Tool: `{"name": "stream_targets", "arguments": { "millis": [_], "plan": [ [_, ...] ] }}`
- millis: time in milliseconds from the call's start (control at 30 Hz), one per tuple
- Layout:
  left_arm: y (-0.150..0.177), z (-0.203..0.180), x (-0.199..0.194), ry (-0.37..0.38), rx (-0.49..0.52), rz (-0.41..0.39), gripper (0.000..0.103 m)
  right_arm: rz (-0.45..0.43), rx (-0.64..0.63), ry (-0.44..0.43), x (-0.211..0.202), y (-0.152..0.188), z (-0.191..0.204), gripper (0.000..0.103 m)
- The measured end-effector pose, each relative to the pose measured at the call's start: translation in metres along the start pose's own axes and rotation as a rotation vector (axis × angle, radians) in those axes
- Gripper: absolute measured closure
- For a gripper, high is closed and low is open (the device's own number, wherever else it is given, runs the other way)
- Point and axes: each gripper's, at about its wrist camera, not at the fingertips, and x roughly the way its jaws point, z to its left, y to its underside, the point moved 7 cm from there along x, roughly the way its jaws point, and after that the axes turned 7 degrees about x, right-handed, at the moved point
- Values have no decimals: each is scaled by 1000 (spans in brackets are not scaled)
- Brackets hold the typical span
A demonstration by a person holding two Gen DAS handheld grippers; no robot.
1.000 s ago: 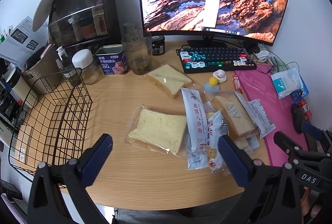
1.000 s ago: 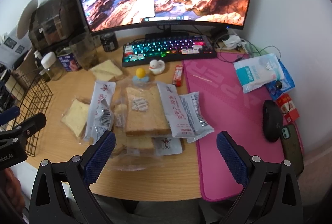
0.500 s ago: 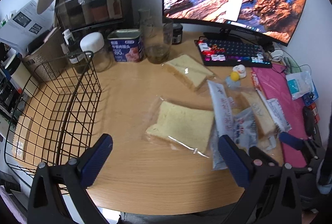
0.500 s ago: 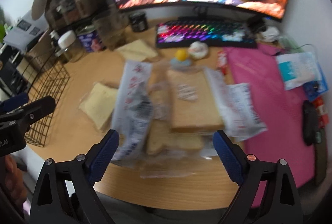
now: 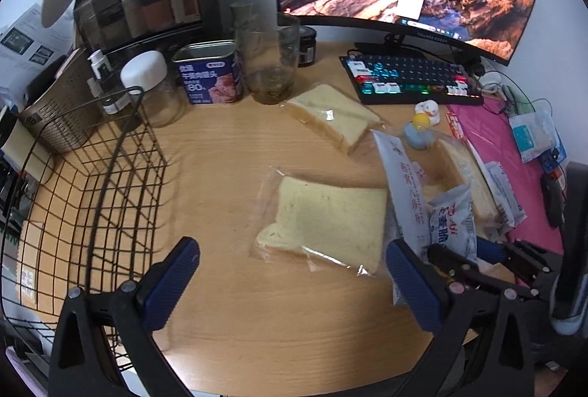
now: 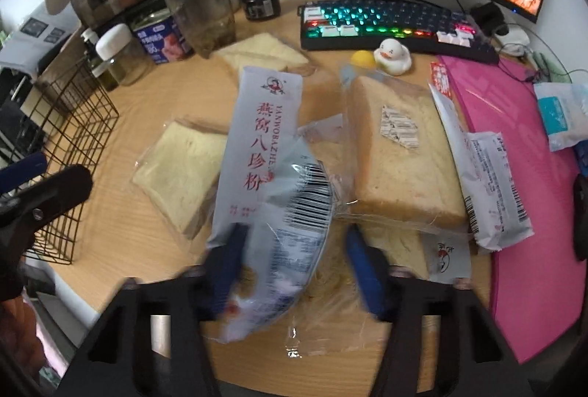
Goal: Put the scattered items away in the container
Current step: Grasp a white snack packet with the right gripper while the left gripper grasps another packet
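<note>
Bagged snacks lie scattered on the wooden desk. My right gripper (image 6: 294, 261) is low over the pile and its jaws are closing. A small blue-and-white barcode packet (image 6: 297, 213) sits between them; the left pad touches it, while the right pad still shows a gap. Beside it lie a long white packet with red characters (image 6: 257, 125), a bagged loaf (image 6: 397, 147) and a bagged bread slice (image 5: 323, 224). My left gripper (image 5: 290, 272) hangs open above the desk, just in front of that slice. The black wire basket (image 5: 92, 176) stands to its left.
A second bagged slice (image 5: 330, 114) lies near a glass (image 5: 268, 62), a blue can (image 5: 211, 74) and a white-lidded jar (image 5: 147, 85). Further back are the lit keyboard (image 6: 386, 18), a rubber duck (image 6: 393, 55) and the monitor. A pink mat (image 6: 514, 140) covers the right side.
Both grippers have sunk toward the desk. The right gripper's wide jaws have narrowed around the barcode packet. The left gripper has drifted nearer the basket and the bread slice, still open.
</note>
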Motion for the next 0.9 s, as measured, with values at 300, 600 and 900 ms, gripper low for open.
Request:
{"name": "stream_targets", "arguments": {
  "millis": [300, 600, 900],
  "plan": [
    [-23, -41, 19, 180, 23, 26, 1, -86, 17, -68, -44, -15, -10, 71],
    [-45, -82, 71, 275, 32, 166, 1, -145, 63, -48, -68, -28, -57, 71],
    [-48, -92, 118, 139, 96, 250, 6, -144, 98, -71, -55, -37, -89, 71]
  ]
}}
